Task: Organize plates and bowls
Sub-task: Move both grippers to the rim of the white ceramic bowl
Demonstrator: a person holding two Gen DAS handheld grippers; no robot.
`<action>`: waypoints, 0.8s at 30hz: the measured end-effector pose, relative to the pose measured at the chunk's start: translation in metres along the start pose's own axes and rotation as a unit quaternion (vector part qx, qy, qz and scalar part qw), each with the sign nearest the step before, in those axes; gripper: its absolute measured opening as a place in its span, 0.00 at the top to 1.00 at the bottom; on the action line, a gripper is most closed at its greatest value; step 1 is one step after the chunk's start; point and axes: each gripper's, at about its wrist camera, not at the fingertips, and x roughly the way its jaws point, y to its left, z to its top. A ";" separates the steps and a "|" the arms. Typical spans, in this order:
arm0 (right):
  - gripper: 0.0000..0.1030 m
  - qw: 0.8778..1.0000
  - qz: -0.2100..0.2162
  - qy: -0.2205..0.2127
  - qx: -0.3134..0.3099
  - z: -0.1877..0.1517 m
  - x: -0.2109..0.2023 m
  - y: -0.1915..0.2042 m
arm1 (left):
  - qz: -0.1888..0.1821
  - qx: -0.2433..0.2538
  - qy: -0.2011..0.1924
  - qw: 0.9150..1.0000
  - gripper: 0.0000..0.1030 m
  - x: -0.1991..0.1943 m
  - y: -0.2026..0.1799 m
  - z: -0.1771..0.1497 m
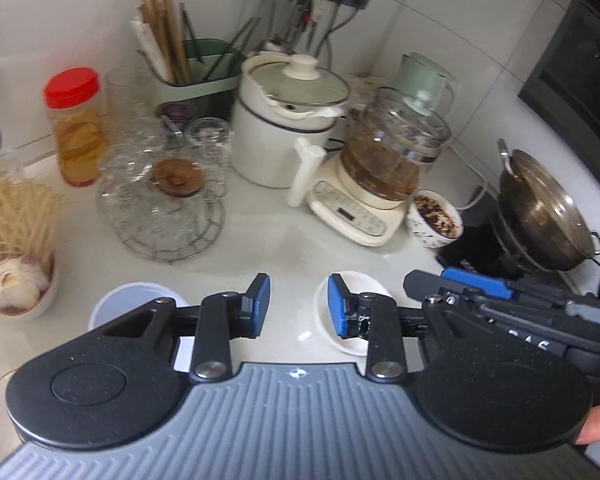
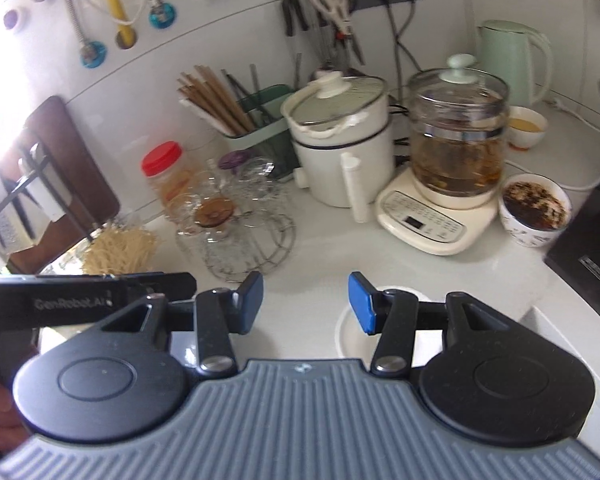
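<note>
A small white plate lies on the white counter, partly under my left gripper's right finger; it also shows in the right wrist view under my right gripper's right finger. A white bowl with a pale bluish rim sits at the counter's front left. My left gripper is open and empty above the counter. My right gripper is open and empty; in the left wrist view its body is to the right. A patterned bowl of dark food stands by the kettle base.
Behind are a wire rack with glassware, a red-lidded jar, a white pot, a glass kettle on its base, a chopstick holder, a wok, a bowl of garlic and dry noodles.
</note>
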 end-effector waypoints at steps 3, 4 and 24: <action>0.51 1.000 -0.009 -0.003 0.008 -0.002 -0.004 -0.011 | -0.005 0.021 0.003 1.000 0.65 0.009 -0.012 0.004; 0.51 1.000 -0.012 -0.003 0.011 -0.003 -0.004 -0.014 | -0.007 0.025 0.005 1.000 0.65 0.013 -0.016 0.005; 0.51 0.991 -0.060 0.058 0.105 -0.017 0.048 -0.110 | -0.035 0.031 0.109 0.993 0.54 0.139 -0.039 -0.002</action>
